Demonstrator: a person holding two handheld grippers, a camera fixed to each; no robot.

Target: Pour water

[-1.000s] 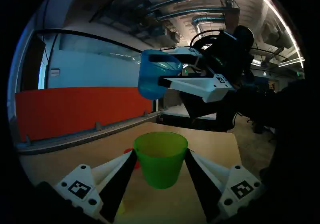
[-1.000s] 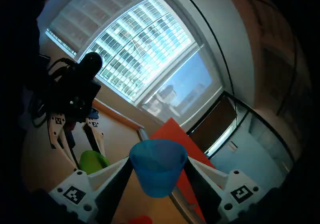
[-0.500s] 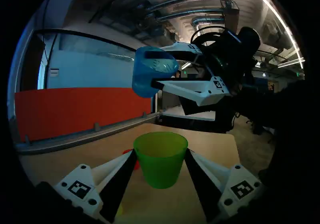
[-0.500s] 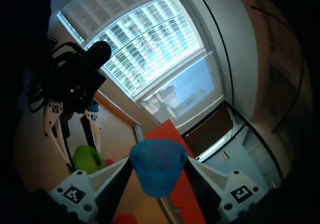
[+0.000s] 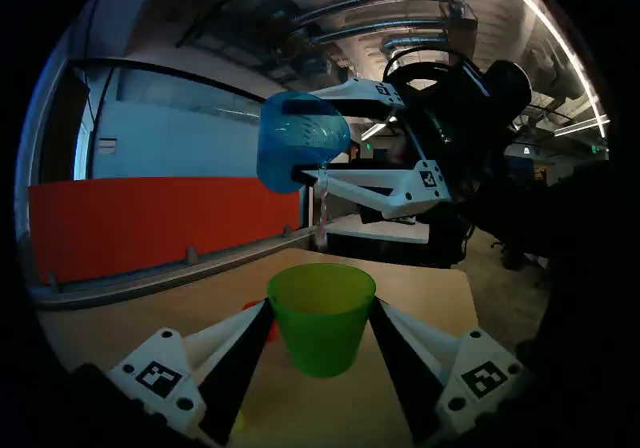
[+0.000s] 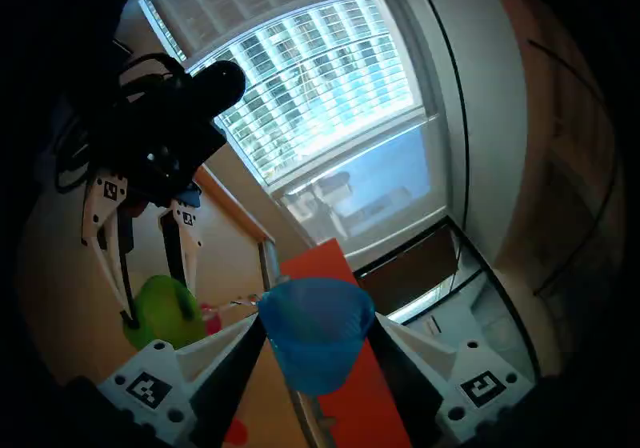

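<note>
our left hand-held gripper is closed on the upright green cup, over the tabletop short of its far edge. our right hand-held gripper clamps the blue cup, tipped above it, and a thin stream of water falls from its rim toward the green cup.

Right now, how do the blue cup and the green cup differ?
The blue cup is tipped sideways, high in the right gripper; the green cup stands upright below in the left gripper. Water streams from the blue cup's rim; the green cup's mouth faces up beneath it. Both are tapered plastic cups.
</note>
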